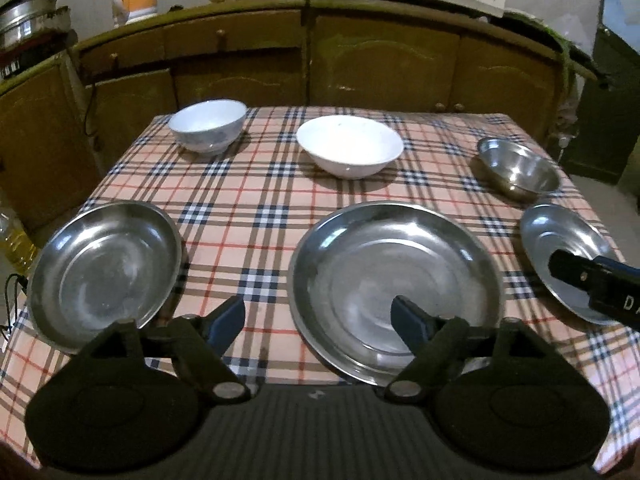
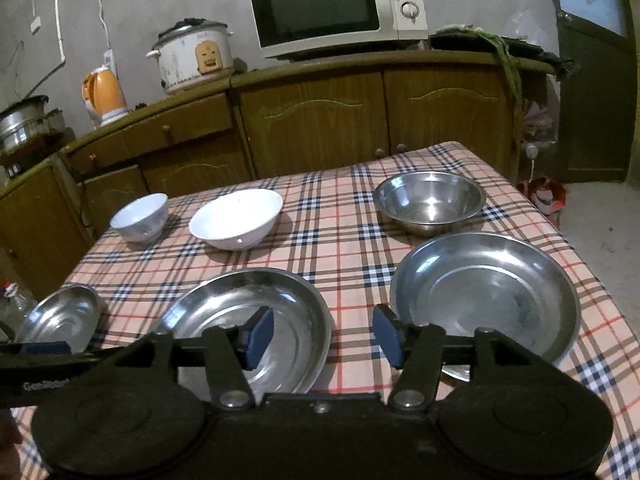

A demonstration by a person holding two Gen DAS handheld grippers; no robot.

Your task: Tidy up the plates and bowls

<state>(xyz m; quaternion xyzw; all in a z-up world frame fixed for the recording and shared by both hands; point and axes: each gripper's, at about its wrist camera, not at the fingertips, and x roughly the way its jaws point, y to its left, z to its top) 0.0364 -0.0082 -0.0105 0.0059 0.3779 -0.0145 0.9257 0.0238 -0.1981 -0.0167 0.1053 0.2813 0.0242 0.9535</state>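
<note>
Three steel plates lie along the near side of the checked tablecloth (image 1: 260,184): left plate (image 1: 104,272), large middle plate (image 1: 396,280), right plate (image 1: 560,248). Behind them stand a small white-and-blue bowl (image 1: 208,124), a wide white bowl (image 1: 350,146) and a steel bowl (image 1: 518,168). My left gripper (image 1: 318,316) hovers open and holds nothing, above the gap between the left and middle plates. My right gripper (image 2: 324,334) is open and holds nothing too, above the gap between the middle plate (image 2: 224,300) and the right plate (image 2: 484,292), with the steel bowl (image 2: 430,200) beyond.
Wooden cabinets (image 2: 312,128) run behind the table, carrying a microwave (image 2: 336,8), a rice cooker (image 2: 192,56) and an orange kettle (image 2: 104,92). A bottle (image 1: 12,240) stands off the table's left edge. The floor (image 2: 600,216) drops away past the right edge.
</note>
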